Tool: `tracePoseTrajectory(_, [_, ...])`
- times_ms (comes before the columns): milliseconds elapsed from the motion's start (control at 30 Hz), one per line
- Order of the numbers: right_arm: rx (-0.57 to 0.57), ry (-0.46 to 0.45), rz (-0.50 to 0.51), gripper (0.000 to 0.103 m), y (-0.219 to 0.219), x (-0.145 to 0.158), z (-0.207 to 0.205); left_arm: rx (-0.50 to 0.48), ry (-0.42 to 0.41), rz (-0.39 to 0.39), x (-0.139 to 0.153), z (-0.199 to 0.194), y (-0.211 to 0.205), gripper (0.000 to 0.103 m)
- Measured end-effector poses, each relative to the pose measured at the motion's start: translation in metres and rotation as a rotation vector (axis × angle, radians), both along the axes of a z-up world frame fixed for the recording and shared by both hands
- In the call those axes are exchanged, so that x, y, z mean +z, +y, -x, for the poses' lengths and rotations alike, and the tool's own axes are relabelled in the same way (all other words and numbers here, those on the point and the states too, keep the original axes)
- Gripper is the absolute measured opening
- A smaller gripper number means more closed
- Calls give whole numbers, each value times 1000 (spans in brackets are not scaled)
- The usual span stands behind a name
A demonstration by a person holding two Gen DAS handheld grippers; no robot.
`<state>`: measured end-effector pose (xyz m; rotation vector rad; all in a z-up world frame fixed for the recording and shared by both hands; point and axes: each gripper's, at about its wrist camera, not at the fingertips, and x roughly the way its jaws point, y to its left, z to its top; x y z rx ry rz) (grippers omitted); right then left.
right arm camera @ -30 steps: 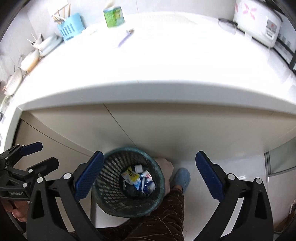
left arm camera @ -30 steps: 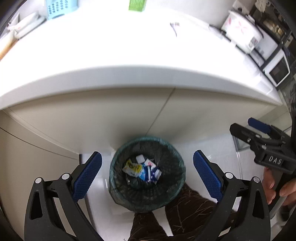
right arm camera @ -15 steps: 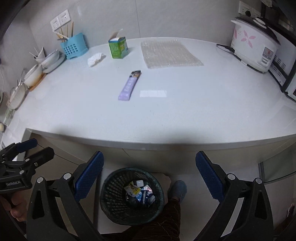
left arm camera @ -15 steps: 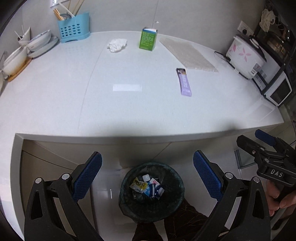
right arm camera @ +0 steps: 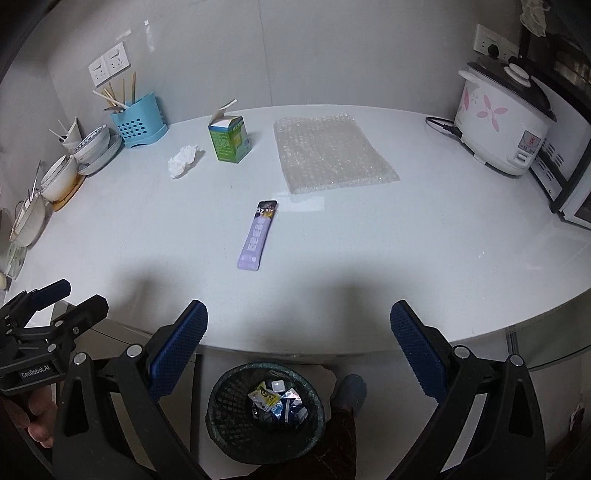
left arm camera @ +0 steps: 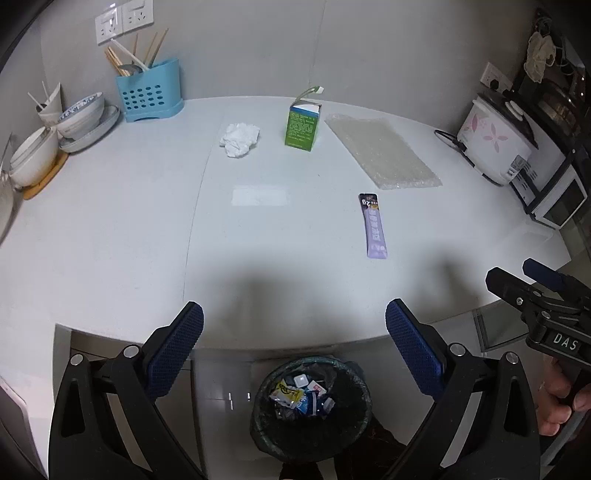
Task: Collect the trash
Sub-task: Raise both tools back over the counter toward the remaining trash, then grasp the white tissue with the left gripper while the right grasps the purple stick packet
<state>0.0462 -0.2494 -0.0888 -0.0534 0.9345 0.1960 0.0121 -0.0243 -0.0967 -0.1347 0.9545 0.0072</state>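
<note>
Well, both tools gape empty — left tool (right arm camera: 51,306) reads "GenRobot.AI", right tool (left arm camera: 517,280) "DAS".

On the counter (right arm camera: 424,236), the sachet (right arm camera: 257,236) lay at the centre. The carton (right arm camera: 229,139) stood at its 12 o'clock, the crumpled tissue (right arm camera: 183,160) at 11, the bubble wrap (right arm camera: 330,153) at 1, the rice cooker (right arm camera: 502,122) at 2. Below the counter's near edge, at 6, stood the bin (right arm camera: 225,417), wrappers (right arm camera: 277,402) lying in it.

Before me a white counter (left arm camera: 110,229) meets a grey wall (left arm camera: 258,44) with sockets (left arm camera: 123,22); pale floor (left arm camera: 221,391) lies below.
</note>
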Motion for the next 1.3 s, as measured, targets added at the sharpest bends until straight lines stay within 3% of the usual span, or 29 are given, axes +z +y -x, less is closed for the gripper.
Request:
tracePoseTrajectory(367, [7, 6, 22, 95, 22, 18, -50, 32, -2, -14, 14, -65, 23, 97])
tracePoseTrajectory(667, [-1, 64, 22, 95, 45, 10, -91, 50, 23, -13, 8, -122, 43, 97])
tracePoseTrajectory(1300, [7, 248, 96, 95, 73, -47, -149, 121, 121, -31, -60, -265, 95, 97])
